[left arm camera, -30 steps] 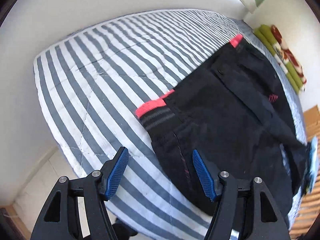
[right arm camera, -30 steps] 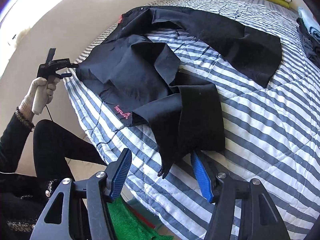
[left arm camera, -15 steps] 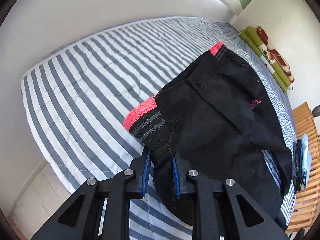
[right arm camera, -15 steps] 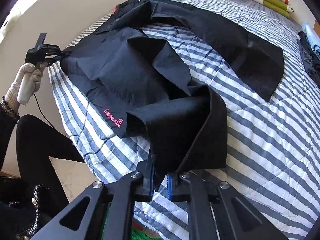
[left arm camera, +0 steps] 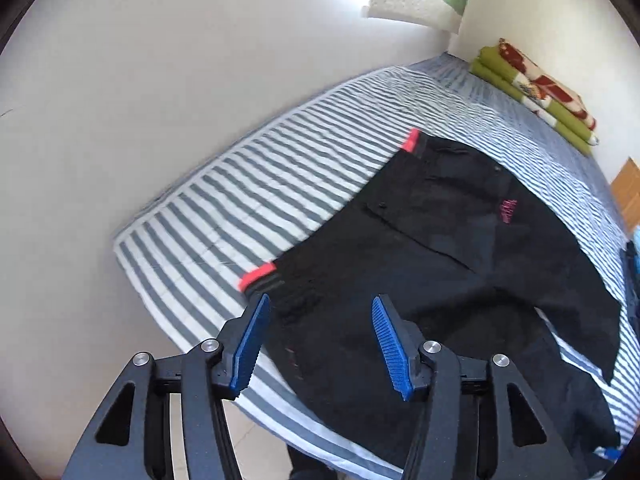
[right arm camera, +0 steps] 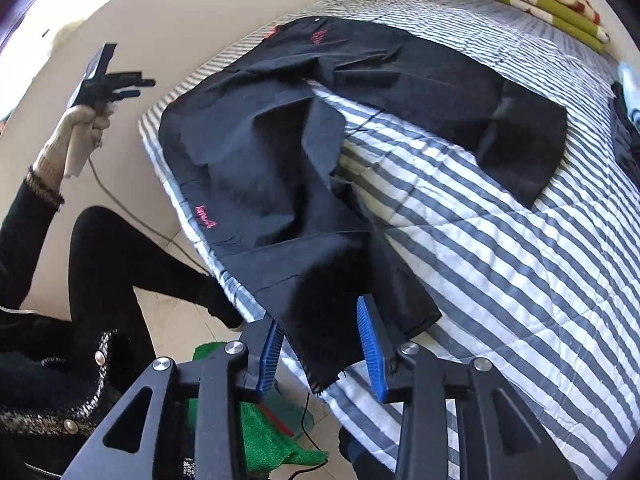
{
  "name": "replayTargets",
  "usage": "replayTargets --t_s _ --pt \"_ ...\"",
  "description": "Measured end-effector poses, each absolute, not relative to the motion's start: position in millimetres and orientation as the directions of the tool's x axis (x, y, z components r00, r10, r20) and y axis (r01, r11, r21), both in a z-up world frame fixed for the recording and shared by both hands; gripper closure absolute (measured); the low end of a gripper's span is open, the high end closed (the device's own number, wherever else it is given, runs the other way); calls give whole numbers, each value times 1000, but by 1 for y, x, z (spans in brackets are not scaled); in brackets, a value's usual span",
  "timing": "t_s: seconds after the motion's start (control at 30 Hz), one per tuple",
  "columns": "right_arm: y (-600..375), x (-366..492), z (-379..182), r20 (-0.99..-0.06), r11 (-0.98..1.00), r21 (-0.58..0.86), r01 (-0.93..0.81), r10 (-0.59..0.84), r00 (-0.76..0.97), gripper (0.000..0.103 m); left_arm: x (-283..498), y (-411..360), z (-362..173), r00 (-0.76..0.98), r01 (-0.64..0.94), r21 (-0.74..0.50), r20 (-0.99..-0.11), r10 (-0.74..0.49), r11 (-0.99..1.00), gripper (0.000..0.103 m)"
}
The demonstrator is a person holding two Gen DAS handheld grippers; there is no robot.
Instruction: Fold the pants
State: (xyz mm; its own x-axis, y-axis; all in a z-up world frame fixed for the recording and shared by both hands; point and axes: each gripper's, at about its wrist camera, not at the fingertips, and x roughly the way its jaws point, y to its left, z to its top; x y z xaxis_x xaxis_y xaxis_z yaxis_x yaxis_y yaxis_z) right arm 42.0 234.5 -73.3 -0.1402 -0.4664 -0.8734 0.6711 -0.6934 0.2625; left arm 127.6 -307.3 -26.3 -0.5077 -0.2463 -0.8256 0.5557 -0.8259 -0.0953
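Black pants (left arm camera: 420, 280) with a pink-red waistband (left arm camera: 258, 274) lie spread on the striped bed (left arm camera: 248, 184). My left gripper (left arm camera: 322, 344) hovers above the waistband corner, jaws opening, with nothing between the blue pads. In the right wrist view the same pants (right arm camera: 260, 168) reach the bed's near edge, one leg folded back toward the far side. My right gripper (right arm camera: 322, 354) is at a leg hem (right arm camera: 320, 344); its jaws are opening and the hem hangs loose between them. The left gripper (right arm camera: 142, 86) also shows there, held up beside the bed by a gloved hand (right arm camera: 76, 132).
A folded green and red blanket (left arm camera: 536, 92) lies at the bed's far end by the wall. Dark clothes (right arm camera: 628, 136) sit at the bed's right edge. The person's legs (right arm camera: 120, 264), a green cloth (right arm camera: 260, 432) and a cable are on the floor beside the bed.
Half a second ago both grippers were shut on the pants. Now both have opened; the left has risen off the waistband and the hem lies slack between the right jaws.
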Motion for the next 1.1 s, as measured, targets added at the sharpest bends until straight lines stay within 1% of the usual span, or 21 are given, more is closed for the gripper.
replayTargets --t_s 0.1,0.17,0.2,0.27,0.33,0.37,0.43,0.53,0.6,0.67,0.77,0.83,0.87,0.9,0.93,1.03,1.1 --pt "254 14 -65 -826 -732 344 588 -534 -182 66 109 -256 -18 -565 413 -138 -814 -135 -900 46" --pt "268 -7 -63 -802 -757 385 528 -557 -213 65 98 -215 -17 -586 292 -162 -809 -43 -942 46" --pt "275 -19 -63 -795 -769 405 494 -563 -226 65 91 -193 -18 -587 228 -176 -810 9 -958 46" --pt "287 -35 -66 -805 -809 398 432 -534 -259 65 79 -148 -24 -572 116 -200 -814 99 -973 46" --pt "300 -42 -70 -782 -795 458 399 -573 -245 65 70 -104 -33 -537 12 -206 -827 168 -978 46" --pt "305 -42 -71 -770 -786 484 384 -591 -239 65 68 -84 -37 -520 -28 -210 -832 194 -977 46" --pt "309 -42 -73 -773 -795 473 379 -581 -255 64 64 -48 -47 -481 -108 -211 -844 236 -972 46" --pt "301 -42 -83 -815 -823 404 399 -522 -251 63 65 -12 -53 -466 -166 -163 -856 223 -973 46" --pt "292 -47 -95 -853 -852 347 393 -461 -245 62 64 -1 -53 -467 -159 -161 -857 218 -974 46" --pt "284 -55 -106 -881 -880 294 374 -401 -252 61 62 -9 -54 -475 -126 -165 -856 205 -978 46" --pt "267 -62 -125 -896 -875 291 387 -391 -212 61 59 -32 -54 -490 -46 -177 -854 177 -983 46" --pt "253 -59 -134 -910 -878 239 415 -352 -220 62 57 -53 -50 -499 9 -176 -854 148 -984 46" --pt "247 -54 -133 -905 -873 206 443 -342 -253 68 57 -66 -49 -505 33 -170 -853 130 -985 46" --pt "241 -49 -133 -900 -850 220 478 -366 -236 96 59 -77 -47 -509 57 -165 -853 114 -985 46" --pt "239 -46 -133 -894 -832 262 489 -400 -203 97 59 -87 -45 -514 81 -164 -852 100 -983 46" --pt "245 -38 -123 -900 -843 202 499 -361 -246 97 58 -123 -38 -525 148 -159 -849 59 -976 46" --pt "255 -37 -121 -911 -848 210 487 -350 -217 96 54 -153 -34 -533 185 -149 -845 28 -971 46"
